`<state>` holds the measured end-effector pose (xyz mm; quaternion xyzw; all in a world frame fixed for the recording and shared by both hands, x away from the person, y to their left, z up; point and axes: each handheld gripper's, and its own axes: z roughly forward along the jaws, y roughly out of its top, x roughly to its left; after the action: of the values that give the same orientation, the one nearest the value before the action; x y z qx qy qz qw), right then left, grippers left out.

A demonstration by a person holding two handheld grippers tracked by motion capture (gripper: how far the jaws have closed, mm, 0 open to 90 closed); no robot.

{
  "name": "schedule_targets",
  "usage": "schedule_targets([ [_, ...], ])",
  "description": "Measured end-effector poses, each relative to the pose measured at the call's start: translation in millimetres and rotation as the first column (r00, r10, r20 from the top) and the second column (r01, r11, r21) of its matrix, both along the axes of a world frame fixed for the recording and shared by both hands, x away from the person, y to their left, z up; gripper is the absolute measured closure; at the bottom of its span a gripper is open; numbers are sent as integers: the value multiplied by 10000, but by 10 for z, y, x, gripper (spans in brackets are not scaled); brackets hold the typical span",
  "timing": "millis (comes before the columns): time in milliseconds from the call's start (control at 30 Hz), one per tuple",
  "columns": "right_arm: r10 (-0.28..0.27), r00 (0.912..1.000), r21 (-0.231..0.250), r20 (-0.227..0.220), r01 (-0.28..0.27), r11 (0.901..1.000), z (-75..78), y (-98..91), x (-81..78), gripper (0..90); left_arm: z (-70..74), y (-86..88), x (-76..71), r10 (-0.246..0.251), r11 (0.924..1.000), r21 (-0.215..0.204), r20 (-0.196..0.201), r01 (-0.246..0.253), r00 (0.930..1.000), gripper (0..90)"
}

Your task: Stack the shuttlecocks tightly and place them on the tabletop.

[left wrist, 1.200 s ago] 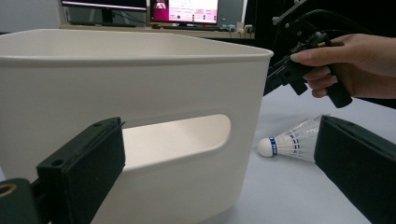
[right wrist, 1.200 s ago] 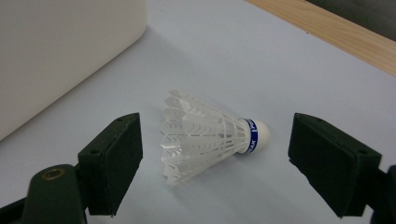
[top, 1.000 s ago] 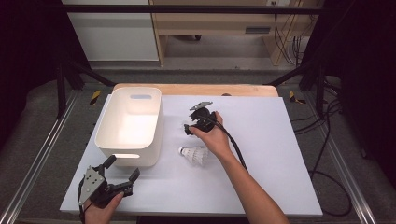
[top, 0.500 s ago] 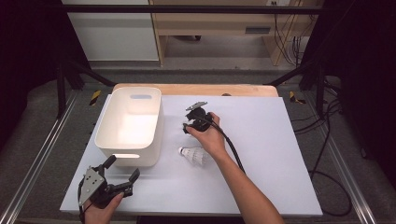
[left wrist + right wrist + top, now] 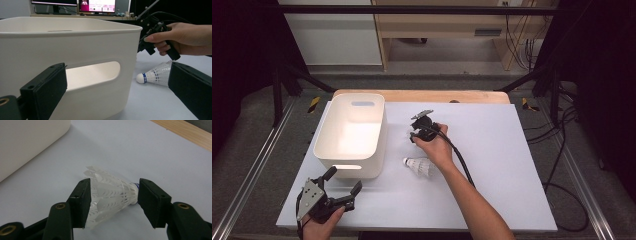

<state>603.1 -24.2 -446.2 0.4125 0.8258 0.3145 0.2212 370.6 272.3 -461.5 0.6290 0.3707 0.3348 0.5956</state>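
A white feathered shuttlecock is lying on its side on the white bench, sitting between the two black fingers of the right gripper, which have just been closing around it. Its feather skirt is fanning out toward one finger and touching it, while its rounded base, ringed with a blue band, is pointing at the other finger; whether that finger is touching the base cannot be told. A second shuttlecock, also white with a blue-banded cork nose, is resting on its side on the bench just beside the white bin, its nose pointing toward the bin.
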Motion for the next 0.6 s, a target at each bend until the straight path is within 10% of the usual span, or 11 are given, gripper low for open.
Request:
schedule_targets([
  [600,-215,9997,-590,88,220,9980,28,-123,-88,757,2,0,0,46,10000,15,2,-46,10000,23],
])
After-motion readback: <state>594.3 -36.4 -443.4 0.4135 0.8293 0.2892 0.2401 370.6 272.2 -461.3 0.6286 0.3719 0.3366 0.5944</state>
